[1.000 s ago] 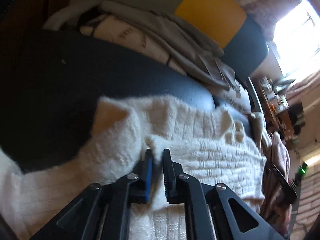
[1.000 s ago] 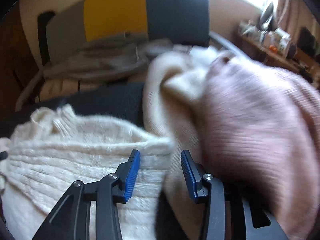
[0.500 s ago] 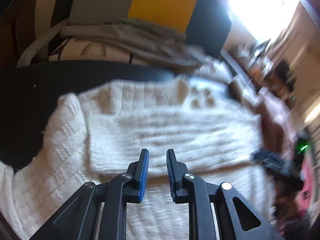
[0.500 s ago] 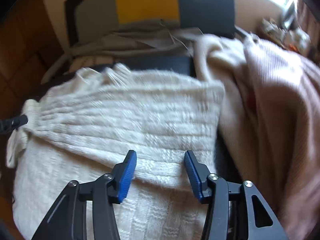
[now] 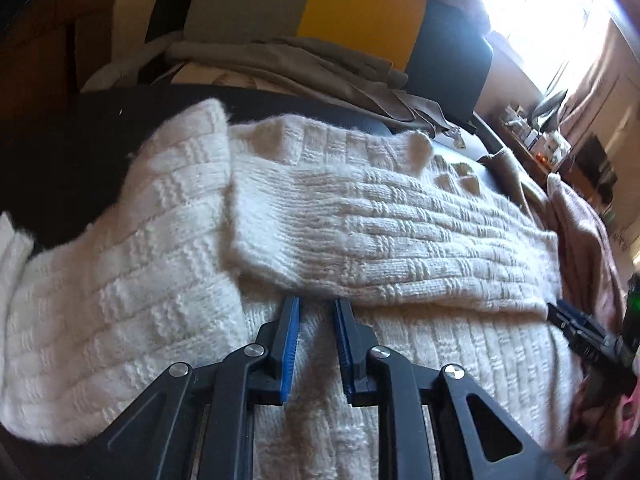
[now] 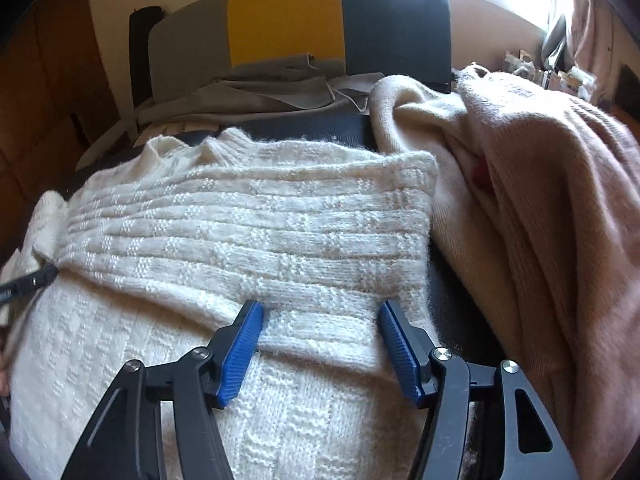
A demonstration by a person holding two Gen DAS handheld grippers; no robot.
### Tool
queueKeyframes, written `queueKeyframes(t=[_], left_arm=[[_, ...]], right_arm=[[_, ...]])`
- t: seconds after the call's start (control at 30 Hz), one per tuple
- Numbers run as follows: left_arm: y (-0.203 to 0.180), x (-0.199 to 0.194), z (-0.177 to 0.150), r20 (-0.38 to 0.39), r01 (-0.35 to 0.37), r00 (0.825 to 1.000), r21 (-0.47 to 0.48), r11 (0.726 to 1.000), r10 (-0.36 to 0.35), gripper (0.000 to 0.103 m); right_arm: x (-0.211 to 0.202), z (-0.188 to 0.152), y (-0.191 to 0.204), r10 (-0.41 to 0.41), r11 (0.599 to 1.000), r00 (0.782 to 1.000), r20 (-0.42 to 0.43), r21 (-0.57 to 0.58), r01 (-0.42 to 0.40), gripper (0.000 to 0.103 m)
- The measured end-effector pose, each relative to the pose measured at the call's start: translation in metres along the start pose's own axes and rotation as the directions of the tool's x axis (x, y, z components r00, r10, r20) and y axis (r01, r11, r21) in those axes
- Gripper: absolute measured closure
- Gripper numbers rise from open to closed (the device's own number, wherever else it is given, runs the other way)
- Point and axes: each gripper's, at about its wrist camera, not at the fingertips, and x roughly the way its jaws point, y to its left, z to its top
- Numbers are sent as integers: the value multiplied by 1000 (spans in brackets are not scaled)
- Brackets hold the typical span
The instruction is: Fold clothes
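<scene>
Both grippers free | cream cable-knit sweater (image 5: 160, 280) spread on dark seat (image 5: 72, 148), sleeve (image 5: 380, 232) folded across its body | left gripper (image 5: 316, 308) just opened slightly, tips at sleeve's near edge, nothing clamped | right gripper (image 6: 320, 312) just widened, straddling sleeve's hem.

Home: cushioned seat (image 6: 396, 28), heaped laundry (image 6: 560, 200)

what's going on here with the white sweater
A person is folding a cream knit sweater on a dark seat, with a hand-held gripper in each hand. A sleeve already lies folded across its body. The left hand-held gripper and right hand-held gripper have just been opening; nothing is gripped. A pink garment lies beside it.
</scene>
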Motion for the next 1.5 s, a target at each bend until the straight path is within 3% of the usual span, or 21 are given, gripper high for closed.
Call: queueKeyframes(t=[0.03, 0.07, 0.13, 0.2, 0.3, 0.4, 0.5, 0.63, 0.7, 0.77, 0.87, 0.9, 0.93, 0.97, 1.0, 1.03, 1.1, 1.13, 1.27, 1.33, 1.5], left_arm=[[0, -1, 5, -19, -3, 1000, -6, 1000, 3, 86], [-5, -7, 13, -4, 35, 999, -2, 999, -35, 89], [-17, -20, 30, 34, 121, 992, 13, 993, -121, 86], [-41, -22, 52, 20, 255, 966, 84, 963, -258, 83], [-76, -3, 90, -66, 416, 909, 142, 898, -411, 79], [-104, 36, 128, -118, 458, 888, 156, 875, -444, 76], [-123, 71, 150, -183, 466, 880, 159, 870, -438, 73], [-130, 122, 162, -294, 442, 872, 128, 888, -391, 72], [-136, 146, 165, -346, 445, 856, 114, 888, -385, 72], [-142, 162, 164, -407, 469, 825, 104, 877, -393, 72], [-151, 163, 165, -431, 521, 792, 105, 847, -433, 78], [-155, 160, 167, -416, 538, 789, 111, 835, -453, 85], [-158, 157, 169, -397, 555, 786, 118, 823, -473, 86], [-162, 155, 171, -367, 549, 802, 141, 824, -471, 86], [-165, 158, 171, -344, 512, 832, 170, 842, -436, 86], [-166, 163, 170, -337, 480, 850, 182, 858, -404, 90], [-168, 175, 167, -327, 418, 881, 200, 886, -342, 99], [-166, 176, 168, -305, 412, 888, 199, 889, -343, 98], [-164, 173, 174, -284, 392, 897, 160, 906, -338, 97], [-158, 159, 176, -260, 396, 900, 151, 906, -350, 82], [-113, 113, 175, -165, 421, 900, 94, 902, -403, 78]], right_arm=[[1, 1, -1, 6, 1000, 1000, 0, 5, -6, 40], [2, 4, -2, 16, 1000, 1000, -2, 13, -16, 39], [6, 11, -4, 36, 999, 999, -13, 20, -36, 35], [6, 23, -3, 46, 999, 998, -30, 19, -45, 35], [2, 41, 0, 63, 997, 998, -8, 34, -63, 25], [1, 64, 13, 134, 991, 990, 40, -33, -133, 16], [20, 79, 36, 194, 973, 981, 14, -133, -191, 8], [50, 78, 53, 196, 961, 980, -39, -189, -200, 7], [61, 70, 51, 202, 965, 978, -47, -161, -207, 3], [61, 70, 48, 220, 964, 975, -31, -144, -222, 0], [63, 71, 46, 235, 963, 972, -28, -129, -237, 0], [63, 71, 45, 237, 963, 971, -24, -128, -238, 0], [63, 71, 45, 239, 963, 971, -20, -126, -240, 0], [63, 71, 44, 240, 963, 971, -17, -124, -240, 0], [61, 70, 43, 238, 964, 971, -14, -123, -237, 0], [60, 70, 43, 234, 965, 972, -12, -123, -233, 0], [60, 70, 44, 226, 966, 974, -10, -125, -226, 0], [60, 70, 45, 219, 968, 976, -8, -126, -219, 0], [62, 71, 48, 192, 973, 981, -7, -132, -191, 0], [62, 72, 49, 184, 974, 983, -8, -134, -183, 0], [62, 72, 48, 185, 974, 983, -7, -132, -185, 0]])
